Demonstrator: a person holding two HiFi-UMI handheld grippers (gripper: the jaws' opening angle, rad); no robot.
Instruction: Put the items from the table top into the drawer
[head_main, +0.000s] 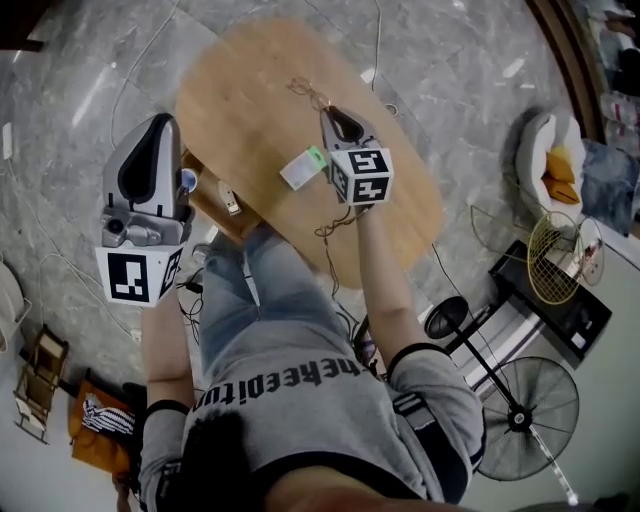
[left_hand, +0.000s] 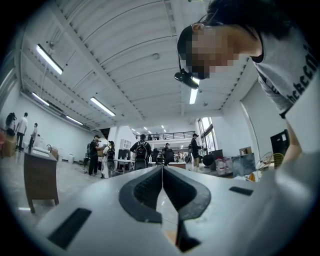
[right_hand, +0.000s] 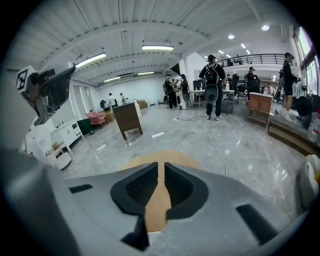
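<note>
Currently left gripper (left_hand: 162, 168) jaws meet; right gripper (right_hand: 161, 166) jaws gape narrowly, empty, over oval wooden table (head_main: 250, 90).

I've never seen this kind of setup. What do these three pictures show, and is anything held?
No robot: a person holds a two-jaw hand-held gripper in each hand. The head view comes from a camera on the person's head, looking down at a wooden table. The other two views come from cameras riding on the grippers, looking along their jaws. The left hand-held gripper is shut and empty, left of the table. The right hand-held gripper hangs over the table, jaws slightly apart, nothing between them. On the table lie a white tag with a green patch and a thin cord.
</note>
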